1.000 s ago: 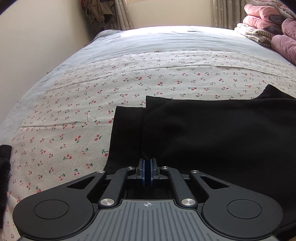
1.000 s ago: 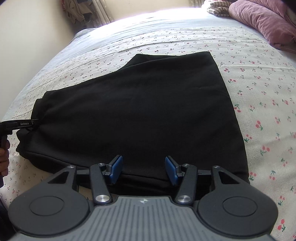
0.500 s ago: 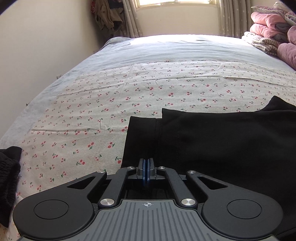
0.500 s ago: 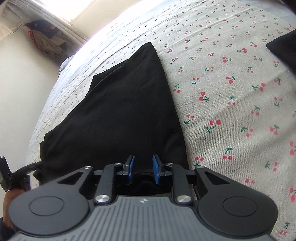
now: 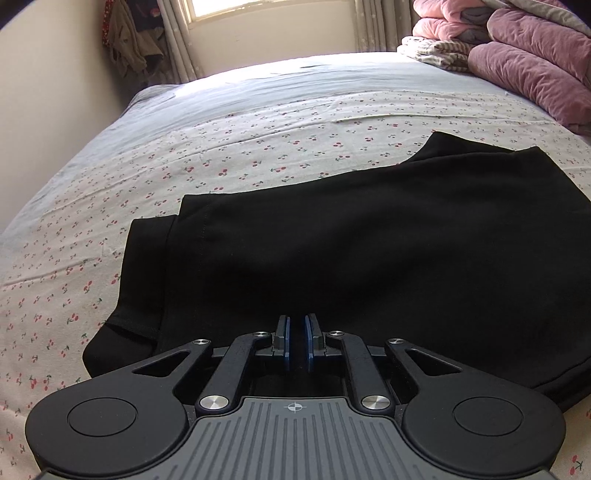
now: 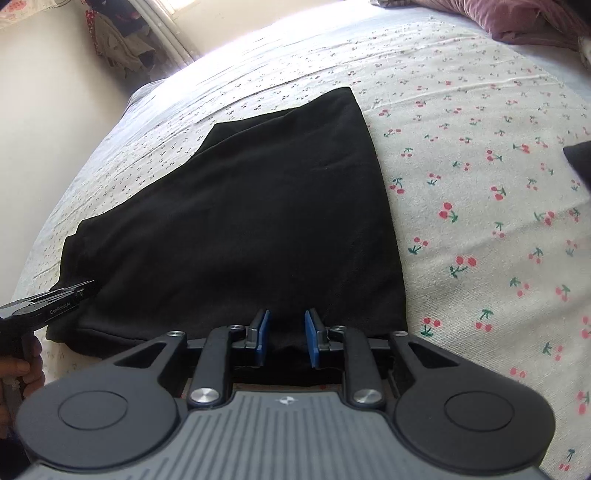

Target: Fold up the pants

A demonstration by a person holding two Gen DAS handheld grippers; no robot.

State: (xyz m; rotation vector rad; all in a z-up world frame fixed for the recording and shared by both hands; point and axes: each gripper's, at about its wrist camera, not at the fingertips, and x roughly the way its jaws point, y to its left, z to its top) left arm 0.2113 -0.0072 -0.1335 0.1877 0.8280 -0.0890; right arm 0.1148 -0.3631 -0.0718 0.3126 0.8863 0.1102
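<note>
- Pants: black, flat on the bed, partly folded; one hem layer sticks out past the other at the left end in the left wrist view.
- Left gripper: over the near edge of the pants, toward the hem end. Jaws opening, a narrow gap between the blue pads; dark cloth lies under and behind them, and no fold clearly sits in the gap.
- Right gripper: at the near edge of the pants, close to their right-hand corner. Pads stand a little apart with black cloth bunched between them; reads as clamped on the pants.
- In the right wrist view the left gripper's tip touches or just overlaps the far left end of the pants; a hand holds its grip.
- Bed: white sheet with small cherry print, lightly creased.
- Room: pink quilts piled at the far right, window with curtains behind, clothes hanging in the left corner.
</note>
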